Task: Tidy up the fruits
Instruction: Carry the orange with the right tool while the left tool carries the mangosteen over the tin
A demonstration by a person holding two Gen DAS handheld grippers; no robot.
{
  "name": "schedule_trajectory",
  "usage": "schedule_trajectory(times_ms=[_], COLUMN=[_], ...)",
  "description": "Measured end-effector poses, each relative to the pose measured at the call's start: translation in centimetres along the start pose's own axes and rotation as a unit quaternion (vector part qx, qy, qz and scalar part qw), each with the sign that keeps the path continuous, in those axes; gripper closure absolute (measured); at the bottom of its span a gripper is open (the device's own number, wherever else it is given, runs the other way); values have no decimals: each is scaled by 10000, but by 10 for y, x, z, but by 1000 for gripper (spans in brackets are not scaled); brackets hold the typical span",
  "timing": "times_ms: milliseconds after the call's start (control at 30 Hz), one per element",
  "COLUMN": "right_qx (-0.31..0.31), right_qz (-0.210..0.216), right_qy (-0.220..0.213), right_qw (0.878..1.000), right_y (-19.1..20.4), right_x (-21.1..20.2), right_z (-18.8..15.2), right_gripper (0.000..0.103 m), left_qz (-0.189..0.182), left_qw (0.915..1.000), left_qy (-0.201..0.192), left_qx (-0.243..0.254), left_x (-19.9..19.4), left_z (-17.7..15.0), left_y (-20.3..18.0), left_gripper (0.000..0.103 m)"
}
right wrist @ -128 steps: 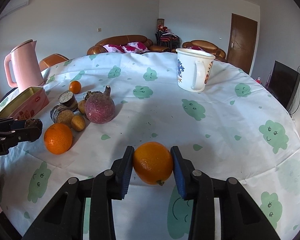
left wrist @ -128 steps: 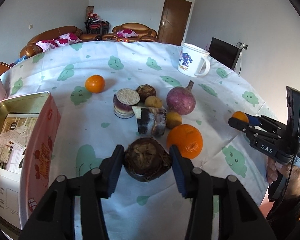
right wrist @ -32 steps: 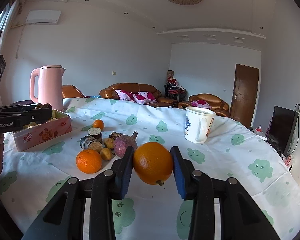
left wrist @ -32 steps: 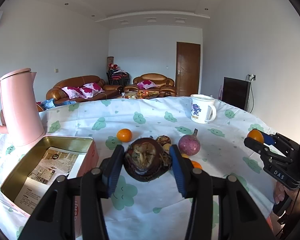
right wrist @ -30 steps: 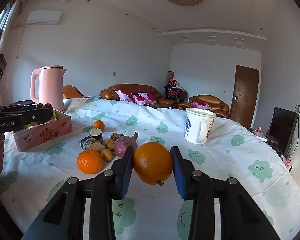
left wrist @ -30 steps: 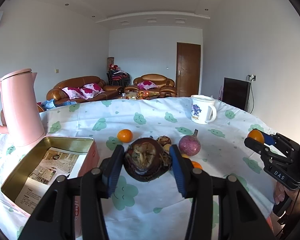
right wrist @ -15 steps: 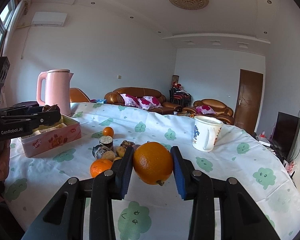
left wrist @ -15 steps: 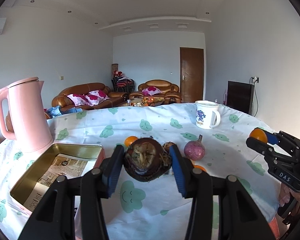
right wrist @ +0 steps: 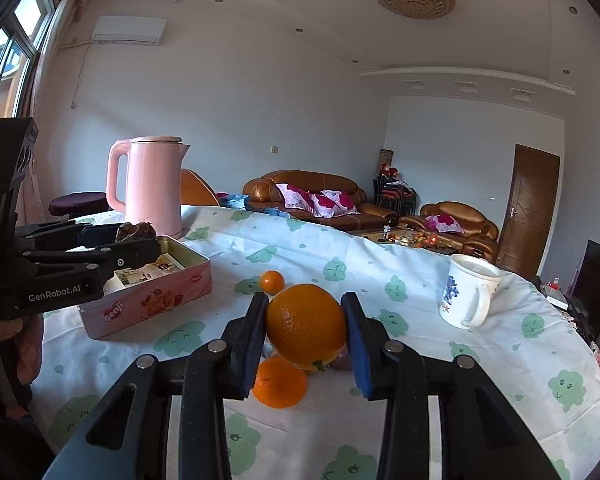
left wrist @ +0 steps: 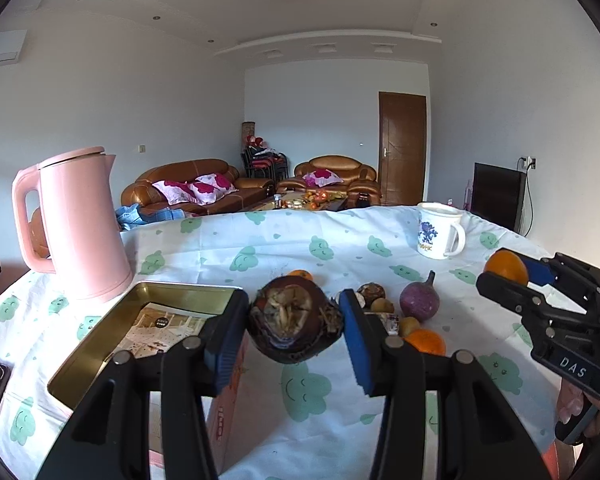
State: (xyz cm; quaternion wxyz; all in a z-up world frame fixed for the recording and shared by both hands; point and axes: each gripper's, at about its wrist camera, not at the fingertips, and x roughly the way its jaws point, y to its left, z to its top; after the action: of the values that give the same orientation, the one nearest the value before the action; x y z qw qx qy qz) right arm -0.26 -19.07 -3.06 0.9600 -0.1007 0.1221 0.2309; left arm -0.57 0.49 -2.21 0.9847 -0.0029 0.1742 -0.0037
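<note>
Left gripper (left wrist: 294, 330): clamped on dark brown fruit (left wrist: 294, 326), above pink tin (left wrist: 100, 344)
Right gripper (right wrist: 305, 334): clamped on 1 orange (right wrist: 305, 330)

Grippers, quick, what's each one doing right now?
Left gripper: shut on the dark brown fruit.
Right gripper: shut on the orange.

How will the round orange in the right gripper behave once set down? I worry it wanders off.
The round orange is smooth and nearly spherical, so it would probably roll on the flat tablecloth. It looks firm between the fingers, so it is likely not fragile. The open pink tin would likely contain it.
</note>
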Motion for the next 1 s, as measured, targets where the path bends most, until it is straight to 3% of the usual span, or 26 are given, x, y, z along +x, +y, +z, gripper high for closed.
schedule_trajectory(times_ms=[400, 1000], right_qx=[-60, -539], right_qz=[316, 777], right_qy=[323, 402], right_qw=[9990, 9947], right_y=[29, 80], right_x=[44, 97], right_z=[26, 65], right_gripper=[64, 64], left_qz=[338, 906], left_qw=[9990, 9934], left_qy=[215, 476], left_qx=[-213, -519], left_x=[6, 16], left_z=[0, 4], left_y=[39, 104], left_gripper=[54, 54])
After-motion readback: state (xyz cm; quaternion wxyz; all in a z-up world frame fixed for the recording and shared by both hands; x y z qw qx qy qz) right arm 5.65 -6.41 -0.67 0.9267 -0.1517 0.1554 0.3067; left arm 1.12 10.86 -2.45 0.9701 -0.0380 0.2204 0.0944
